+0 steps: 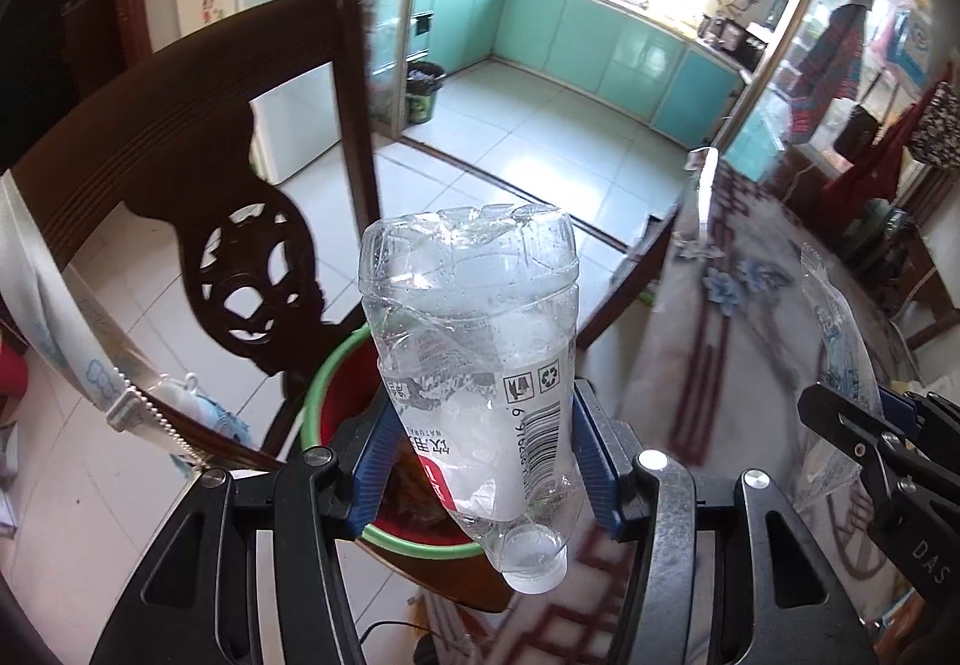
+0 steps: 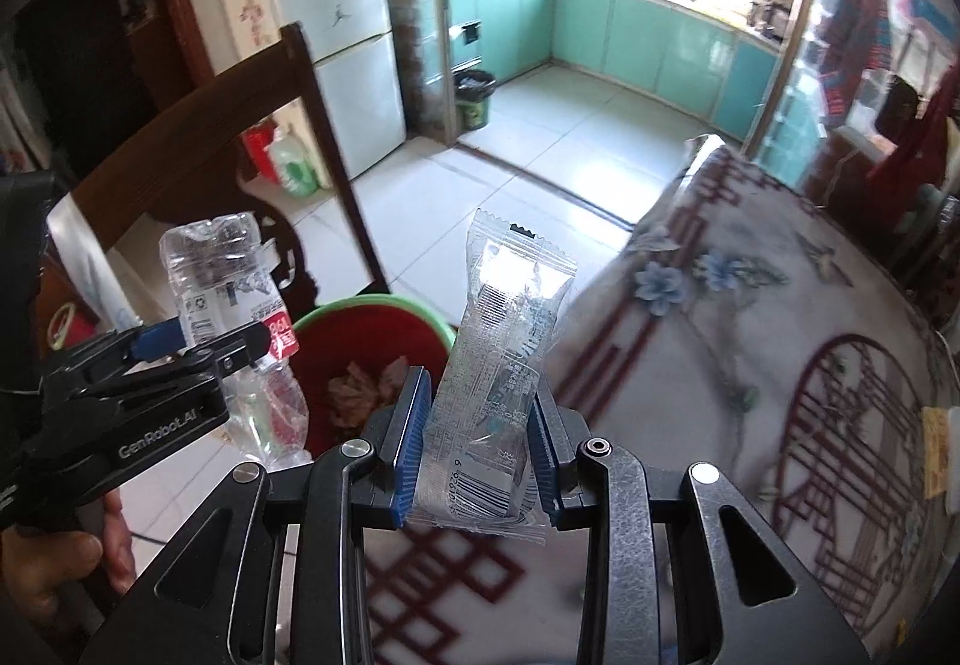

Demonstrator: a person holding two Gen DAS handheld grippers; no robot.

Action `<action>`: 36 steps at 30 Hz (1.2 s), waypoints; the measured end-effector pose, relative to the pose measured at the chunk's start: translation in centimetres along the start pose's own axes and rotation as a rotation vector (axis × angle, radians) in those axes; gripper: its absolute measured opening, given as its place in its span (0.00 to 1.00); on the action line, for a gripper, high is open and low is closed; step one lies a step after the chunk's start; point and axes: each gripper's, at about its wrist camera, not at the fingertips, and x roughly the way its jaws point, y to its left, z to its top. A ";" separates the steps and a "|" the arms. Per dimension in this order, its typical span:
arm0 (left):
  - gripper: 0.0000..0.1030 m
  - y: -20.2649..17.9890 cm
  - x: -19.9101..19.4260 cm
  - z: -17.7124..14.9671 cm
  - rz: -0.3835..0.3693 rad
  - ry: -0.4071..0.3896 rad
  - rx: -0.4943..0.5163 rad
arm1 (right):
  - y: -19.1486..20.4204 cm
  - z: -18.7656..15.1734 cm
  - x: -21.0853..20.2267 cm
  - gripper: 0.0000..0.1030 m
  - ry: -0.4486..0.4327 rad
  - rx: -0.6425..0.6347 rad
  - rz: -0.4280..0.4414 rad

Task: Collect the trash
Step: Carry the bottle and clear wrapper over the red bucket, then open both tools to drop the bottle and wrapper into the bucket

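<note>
Left gripper point(image 1: 480, 461) pinching crushed bottle point(image 1: 474, 365) above red bin point(image 2: 372, 359); right gripper point(image 2: 477, 455) pinching clear wrapper point(image 2: 504, 365), near table edge point(image 2: 750, 341).

We see a crumpled clear plastic bottle point(image 1: 474, 365) with a glossy printed label, and a thin transparent plastic wrapper point(image 2: 504, 365), shiny and creased. The red plastic bucket with a green rim point(image 2: 384, 341) looks smooth. The dark carved wooden chair point(image 1: 240, 125) is polished (faintly reflective); the patterned tablecloth point(image 2: 750, 353) looks glossy.
</note>
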 end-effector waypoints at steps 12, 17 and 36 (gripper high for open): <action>0.62 3.5 4.2 0.6 0.114 0.072 -0.028 | 2.3 0.6 3.1 0.83 0.077 -0.022 0.063; 0.64 3.0 3.6 0.8 0.102 0.062 -0.035 | 2.3 0.9 1.6 0.83 0.037 -0.031 0.023; 0.81 -12.2 -12.2 -0.7 -0.055 -0.363 0.088 | -7.7 -4.3 -15.9 1.00 -0.455 0.147 -0.134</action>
